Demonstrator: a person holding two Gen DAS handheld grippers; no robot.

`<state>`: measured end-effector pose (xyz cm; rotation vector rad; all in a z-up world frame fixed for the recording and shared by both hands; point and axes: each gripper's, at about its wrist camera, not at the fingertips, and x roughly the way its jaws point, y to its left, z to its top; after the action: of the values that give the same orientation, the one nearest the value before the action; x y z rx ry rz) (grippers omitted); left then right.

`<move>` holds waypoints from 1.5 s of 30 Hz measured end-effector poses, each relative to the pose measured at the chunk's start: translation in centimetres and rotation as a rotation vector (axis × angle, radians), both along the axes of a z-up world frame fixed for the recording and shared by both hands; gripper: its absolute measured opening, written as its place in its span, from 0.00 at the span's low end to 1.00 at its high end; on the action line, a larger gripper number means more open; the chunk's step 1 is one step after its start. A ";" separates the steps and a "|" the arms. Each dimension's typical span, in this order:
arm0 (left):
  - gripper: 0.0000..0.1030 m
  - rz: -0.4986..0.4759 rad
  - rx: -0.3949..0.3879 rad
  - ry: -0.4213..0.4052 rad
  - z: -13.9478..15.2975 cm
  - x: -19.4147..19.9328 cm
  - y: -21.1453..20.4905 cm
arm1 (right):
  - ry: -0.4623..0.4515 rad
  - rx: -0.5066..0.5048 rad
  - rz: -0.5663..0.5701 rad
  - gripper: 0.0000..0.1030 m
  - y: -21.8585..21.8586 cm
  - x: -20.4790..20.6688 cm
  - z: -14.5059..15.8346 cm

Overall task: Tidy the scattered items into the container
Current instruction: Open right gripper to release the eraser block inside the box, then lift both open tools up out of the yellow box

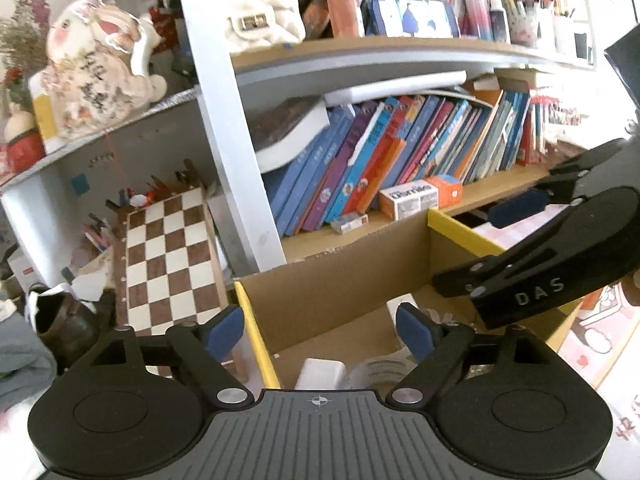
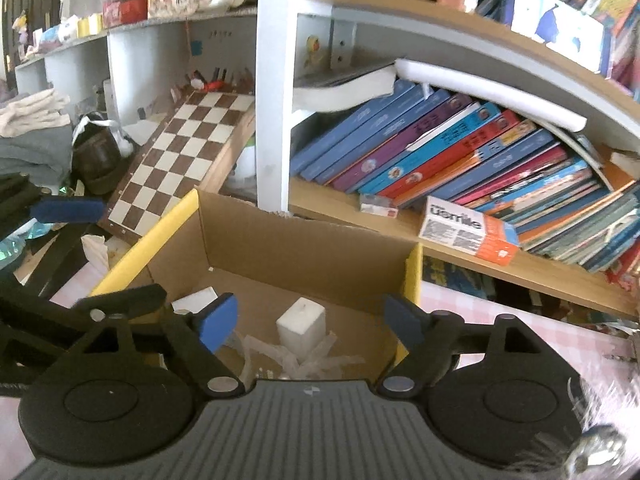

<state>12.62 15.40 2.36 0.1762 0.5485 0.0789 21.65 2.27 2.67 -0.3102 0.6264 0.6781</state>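
Right wrist view: cardboard box (image 2: 304,248) with yellow-edged flaps, standing on a pink checked cloth (image 2: 520,320) at 12 o'clock of the right gripper (image 2: 316,320). Contents seen: 1 white block (image 2: 301,322), crumpled clear wrapping (image 2: 304,356), 1 white flat piece (image 2: 196,298) at 10 o'clock.

Right gripper: jaws spread wide, nothing between the blue pads.

Left gripper (image 1: 320,332): jaws likewise spread and empty, straddling the box's yellow left flap edge (image 1: 256,336); a white block (image 1: 320,372) and a paper roll or label (image 1: 376,368) lie just below it inside the box.

Step in hand, judged: both grippers hang empty over the box, which fits either a drop just made or a pause between fetches. Whether loose items remain on the cloth cannot be told. For good handling, keep the jaws clear of the flaps and release low over the box floor.

Legible writing:
- "DAS" on the right gripper's body, seen from the left wrist.
- White-and-orange carton (image 2: 468,228) on the bookshelf (image 2: 400,224) at 2 o'clock: a word like "Usmile", uncertain.
- Book spines: unreadable.
- Chessboard (image 2: 180,160) at 10 o'clock: unlabelled.
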 end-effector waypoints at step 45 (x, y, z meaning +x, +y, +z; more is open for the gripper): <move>0.95 -0.026 -0.090 0.092 -2.8 -10.3 -5.0 | 0.087 0.002 -0.174 0.88 -10.0 -12.2 -3.6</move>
<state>2.28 10.38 -0.47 0.0992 0.6398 0.0208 9.45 -7.77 -0.92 -0.2220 0.7264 0.5273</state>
